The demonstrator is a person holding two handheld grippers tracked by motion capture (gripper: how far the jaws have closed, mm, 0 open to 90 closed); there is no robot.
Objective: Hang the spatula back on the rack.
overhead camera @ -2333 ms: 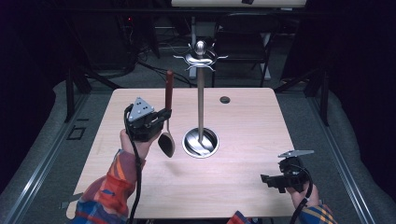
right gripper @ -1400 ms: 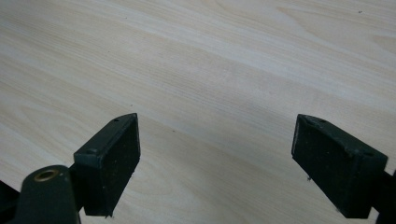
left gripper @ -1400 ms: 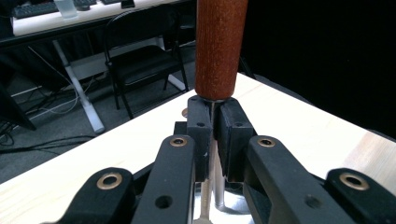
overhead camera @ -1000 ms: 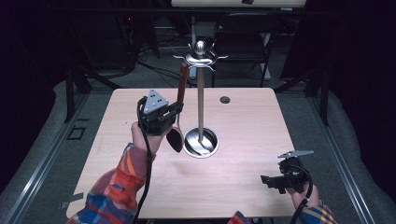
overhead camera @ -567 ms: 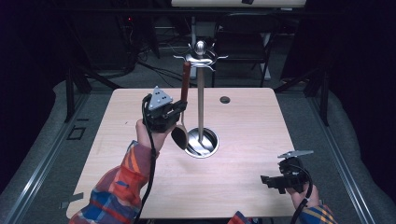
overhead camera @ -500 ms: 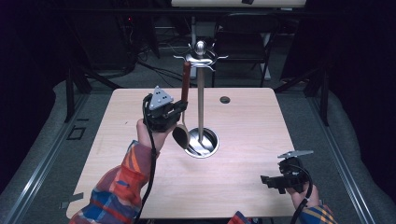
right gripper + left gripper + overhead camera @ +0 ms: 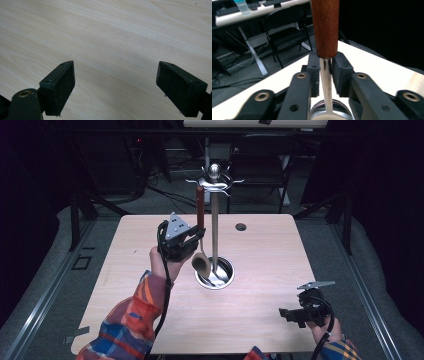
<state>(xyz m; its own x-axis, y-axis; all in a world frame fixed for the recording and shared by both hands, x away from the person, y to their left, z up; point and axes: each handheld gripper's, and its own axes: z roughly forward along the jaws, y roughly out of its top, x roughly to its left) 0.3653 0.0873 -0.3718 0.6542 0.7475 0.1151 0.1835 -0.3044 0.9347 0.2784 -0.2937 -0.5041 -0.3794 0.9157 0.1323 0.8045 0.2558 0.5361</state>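
At about five o'clock on the table (image 7: 150, 320), nearest the person, the right gripper (image 7: 292, 314) is resting low with its jaws spread wide over bare wood, holding nothing. Toward the centre, the left gripper (image 7: 199, 236) is pinching the one spoon (image 7: 201, 262) upright by its thin metal neck, just under the wooden handle; the bowl is hanging at nine o'clock of the round base. The spoon is probably light and stiff, the polished neck likely slippery, so the handle would offer a surer hold. One steel stand (image 7: 214, 210) is rising beyond, hooks crowning it. One small dark hole (image 7: 241, 226) is lying at one o'clock.
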